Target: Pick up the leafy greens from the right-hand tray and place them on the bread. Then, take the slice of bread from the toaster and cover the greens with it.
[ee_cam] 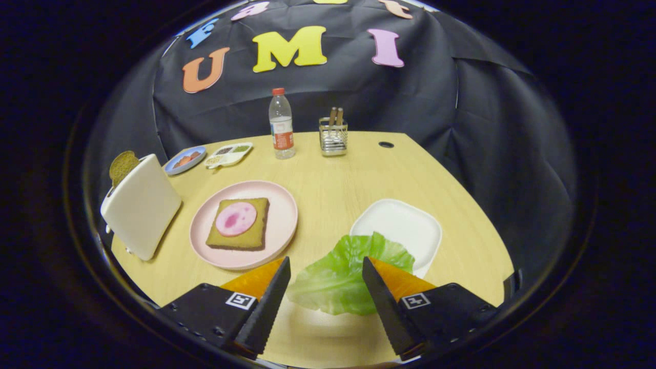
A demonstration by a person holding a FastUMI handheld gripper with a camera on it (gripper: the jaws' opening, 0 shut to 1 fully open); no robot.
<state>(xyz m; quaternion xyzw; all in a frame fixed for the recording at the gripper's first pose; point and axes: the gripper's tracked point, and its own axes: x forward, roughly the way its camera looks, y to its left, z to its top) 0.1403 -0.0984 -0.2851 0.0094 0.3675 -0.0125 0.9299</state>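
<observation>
The wooden surface carries everything. At its left a white toaster stands with a bread slice poking out of its top. Right of it a pink plate holds the bread, topped by a round of ham. The white tray sits at the right. The leafy greens hang just near of it, between the tongs; whether both fingers press them, I cannot tell.

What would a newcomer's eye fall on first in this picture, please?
First, the green lettuce leaf between the fingers of the claw, raised in front of the white tray. Next, the pink plate beyond the fingers, holding bread topped with a pink meat slice, with the white toaster beside it.
</observation>
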